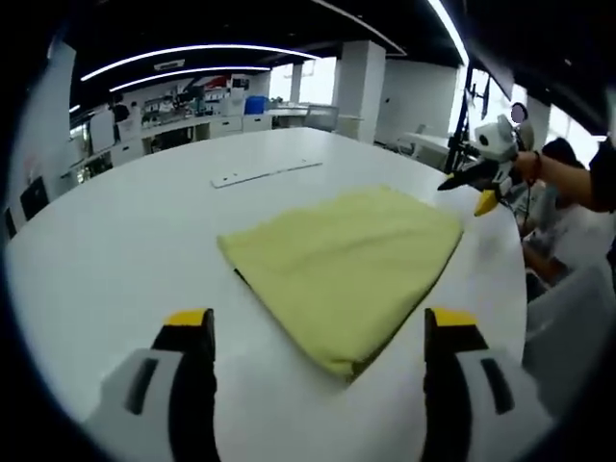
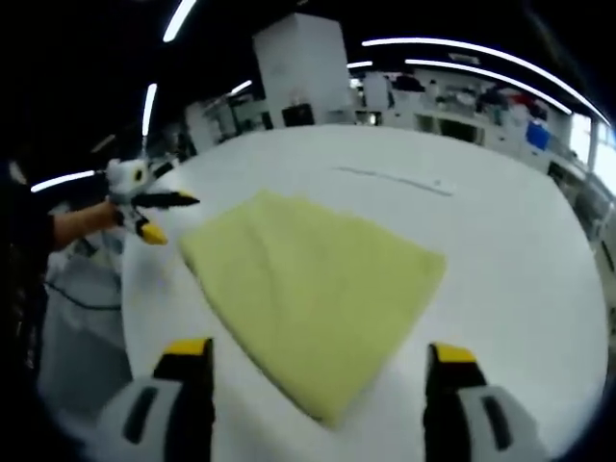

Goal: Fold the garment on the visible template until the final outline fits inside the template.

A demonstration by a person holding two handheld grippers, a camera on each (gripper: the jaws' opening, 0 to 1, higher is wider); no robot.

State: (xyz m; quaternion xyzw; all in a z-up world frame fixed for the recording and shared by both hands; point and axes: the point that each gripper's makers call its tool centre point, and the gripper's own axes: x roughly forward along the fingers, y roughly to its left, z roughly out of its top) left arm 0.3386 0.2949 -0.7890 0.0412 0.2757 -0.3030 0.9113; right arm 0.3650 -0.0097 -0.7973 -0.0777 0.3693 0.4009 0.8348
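Observation:
A pale yellow garment (image 1: 346, 265) lies folded into a flat four-sided shape on the round white table (image 1: 125, 241). A thin dark sliver shows under its near left edge. My left gripper (image 1: 320, 322) hovers open just before the cloth's near corner, nothing between its jaws. My right gripper (image 2: 320, 351) is open too, low over the opposite side of the same garment (image 2: 308, 289). In the left gripper view, the right gripper (image 1: 467, 192) hangs past the cloth's far right corner, held by a hand. The left gripper (image 2: 178, 219) shows at the left of the right gripper view, off the table's edge.
A thin white strip (image 1: 265, 173) lies flat on the table beyond the garment, also seen in the right gripper view (image 2: 395, 180). A person (image 1: 568, 183) stands at the table's right edge. Desks and shelves (image 1: 192, 120) line the back of the room.

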